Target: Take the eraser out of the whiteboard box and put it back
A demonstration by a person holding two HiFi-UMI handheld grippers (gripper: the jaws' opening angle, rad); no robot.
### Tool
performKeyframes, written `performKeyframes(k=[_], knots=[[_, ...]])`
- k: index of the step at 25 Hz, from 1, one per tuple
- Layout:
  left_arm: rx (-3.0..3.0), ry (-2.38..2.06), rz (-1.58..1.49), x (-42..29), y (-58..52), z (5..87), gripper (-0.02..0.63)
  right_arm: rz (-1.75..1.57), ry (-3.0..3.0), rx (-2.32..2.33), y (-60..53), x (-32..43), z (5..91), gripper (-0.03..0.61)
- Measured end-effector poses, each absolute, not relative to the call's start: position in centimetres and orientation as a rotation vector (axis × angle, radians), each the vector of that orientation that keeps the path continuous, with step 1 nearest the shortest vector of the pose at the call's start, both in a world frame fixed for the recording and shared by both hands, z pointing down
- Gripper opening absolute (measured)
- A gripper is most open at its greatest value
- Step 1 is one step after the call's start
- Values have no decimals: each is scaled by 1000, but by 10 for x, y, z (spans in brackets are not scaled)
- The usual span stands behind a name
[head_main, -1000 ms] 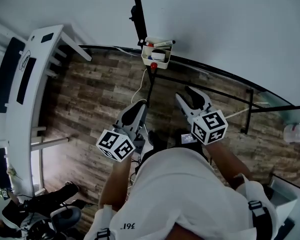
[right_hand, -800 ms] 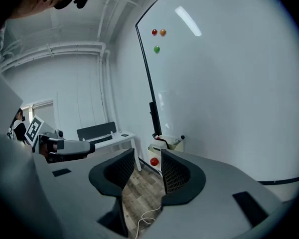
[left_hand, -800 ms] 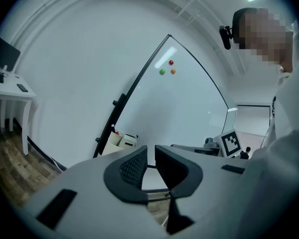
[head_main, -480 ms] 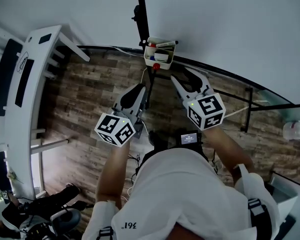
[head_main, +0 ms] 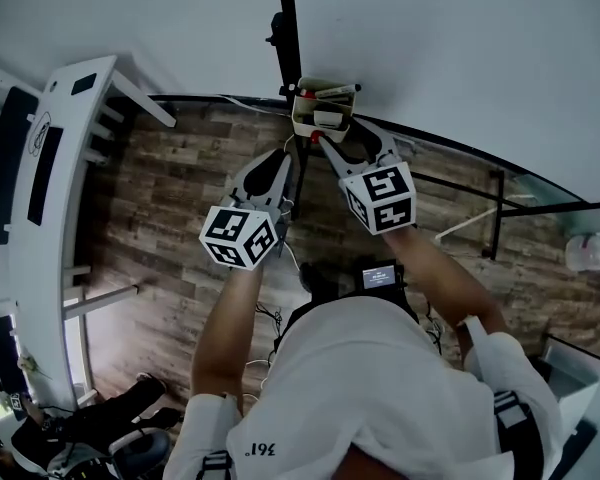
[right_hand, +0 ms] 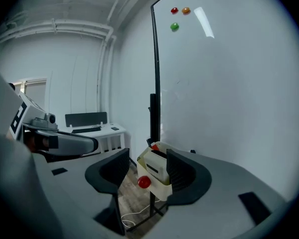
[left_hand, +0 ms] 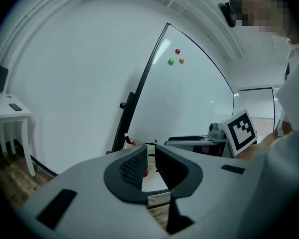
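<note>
— As the box is neared, both grippers have been carried forward since a second ago. The right gripper (head_main: 340,134) is now brought right up to the whiteboard box (head_main: 300,123), where a stretch of floor was seen between them before.
— And its jaws?
— They are being opened at this moment, wider than they were held a moment back. Nothing is gripped. In the right gripper view the eraser (right_hand: 156,166) is framed in the gap, but it is touched by neither pad.
— So the eraser has not been lifted?
— Not yet. It is seen lying in the box as a white block, below the marker (head_main: 332,90) and above the red knob (right_hand: 144,182) on the box front.
— And the left gripper (head_main: 277,163)?
— It has been brought forward too, and is held to the left of the box and short of it. Its jaws are kept close together, with only a narrow slit between them and nothing held there.
— What is meant by this for the task?
— The approach is judged nearly finished. The widening looks like preparation for the eraser to be grasped, and the take-out is still to be done.
</note>
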State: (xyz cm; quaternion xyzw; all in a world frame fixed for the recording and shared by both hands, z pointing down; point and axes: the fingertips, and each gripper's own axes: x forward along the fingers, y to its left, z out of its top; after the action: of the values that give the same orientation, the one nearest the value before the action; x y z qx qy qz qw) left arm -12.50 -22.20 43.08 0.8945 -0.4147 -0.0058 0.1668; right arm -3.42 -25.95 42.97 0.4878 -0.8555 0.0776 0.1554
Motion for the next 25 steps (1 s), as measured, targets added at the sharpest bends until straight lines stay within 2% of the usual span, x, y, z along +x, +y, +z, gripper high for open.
performKeyframes(k=[2,6,16,25], knots=[[2537,-1181,-11,-126,-228,437,39,226,-2414,1427,-267,-34,436,239],[2520,-1166,11,-128,-238,452,94,247,-2343,1500,-280,-33,449,260],[2512,-1102,86,-125,-251,475,95,326,-2228,1660,-298,-32,470,296],[2502,-1068,122,-134,-253,488,94,327,-2120,1776,-306,-32,491,299]])
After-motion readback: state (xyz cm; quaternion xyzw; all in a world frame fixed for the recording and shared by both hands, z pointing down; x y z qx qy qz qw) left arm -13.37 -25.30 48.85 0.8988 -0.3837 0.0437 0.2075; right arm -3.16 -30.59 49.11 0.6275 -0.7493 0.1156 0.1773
